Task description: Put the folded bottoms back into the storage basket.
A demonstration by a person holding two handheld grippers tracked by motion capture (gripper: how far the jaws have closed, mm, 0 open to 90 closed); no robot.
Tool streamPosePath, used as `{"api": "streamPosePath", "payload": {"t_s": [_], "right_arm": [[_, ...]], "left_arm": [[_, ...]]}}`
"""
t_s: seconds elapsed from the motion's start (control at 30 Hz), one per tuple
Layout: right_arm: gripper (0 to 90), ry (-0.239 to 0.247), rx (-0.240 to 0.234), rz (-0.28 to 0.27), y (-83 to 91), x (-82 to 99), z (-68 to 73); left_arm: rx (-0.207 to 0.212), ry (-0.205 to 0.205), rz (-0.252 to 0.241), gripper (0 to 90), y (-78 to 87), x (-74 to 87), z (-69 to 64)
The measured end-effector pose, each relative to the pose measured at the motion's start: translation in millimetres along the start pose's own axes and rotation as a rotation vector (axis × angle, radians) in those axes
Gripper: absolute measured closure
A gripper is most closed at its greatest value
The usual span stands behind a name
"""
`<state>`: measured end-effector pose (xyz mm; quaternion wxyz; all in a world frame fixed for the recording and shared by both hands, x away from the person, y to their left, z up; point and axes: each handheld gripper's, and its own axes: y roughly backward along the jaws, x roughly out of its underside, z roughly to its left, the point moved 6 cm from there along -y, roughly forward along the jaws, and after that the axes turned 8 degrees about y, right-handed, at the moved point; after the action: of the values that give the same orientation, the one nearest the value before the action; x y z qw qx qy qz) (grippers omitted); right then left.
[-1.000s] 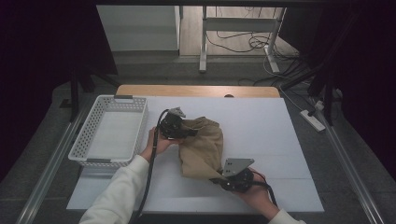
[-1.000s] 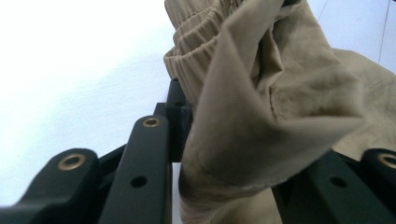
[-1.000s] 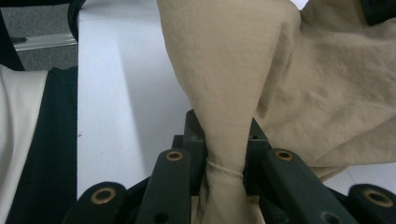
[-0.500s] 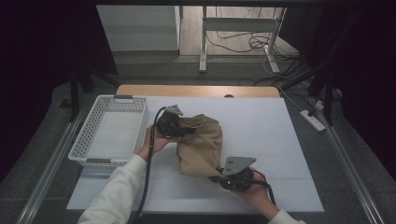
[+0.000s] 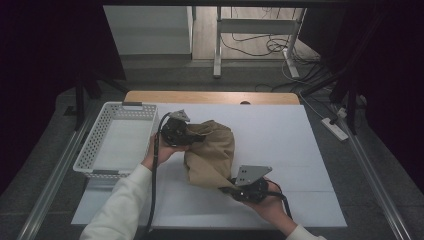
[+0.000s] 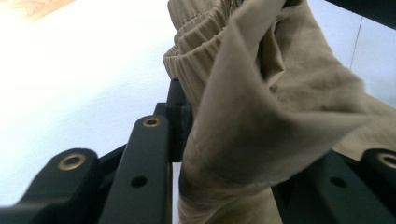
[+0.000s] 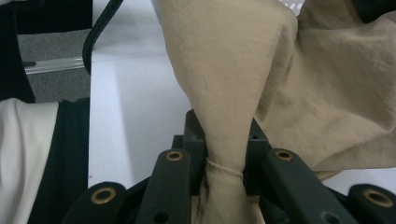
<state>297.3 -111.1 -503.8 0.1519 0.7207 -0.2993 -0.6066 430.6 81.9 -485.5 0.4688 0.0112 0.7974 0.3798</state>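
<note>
While both grippers clamp the tan garment [image 5: 212, 152] mid-table, just right of the white basket [image 5: 102, 150]: left gripper [image 5: 192, 136] pinches the elastic-waist end, right gripper [image 5: 225, 189] a hemmed corner. Likely a fold; best done w/ even tension, edges aligned, cloth kept low over the table [image 5: 280, 135].

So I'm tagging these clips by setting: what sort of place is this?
Likely a lab recording bench: white table with a basket, side rails, loose floor cables.
</note>
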Motion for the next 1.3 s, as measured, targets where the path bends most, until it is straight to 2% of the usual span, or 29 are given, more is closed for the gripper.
{"api": "streamPosePath", "payload": {"t_s": [0.3,0.83,1.3], "right_arm": [[77.3,0.018,0.000,-0.010,-2.7,-13.1,-1.5],[77.3,0.007,-0.001,-0.031,-6.4,-24.7,-6.9],[77.3,0.013,-0.009,-0.043,-18.3,-39.4,-11.3]], "left_arm": [[0.000,0.003,-0.033,68.7,14.3,-3.9,1.8],[-0.014,0.002,-0.069,68.8,35.2,-8.6,5.5],[-0.033,0.004,-0.099,68.8,54.6,-10.0,12.2]]}}
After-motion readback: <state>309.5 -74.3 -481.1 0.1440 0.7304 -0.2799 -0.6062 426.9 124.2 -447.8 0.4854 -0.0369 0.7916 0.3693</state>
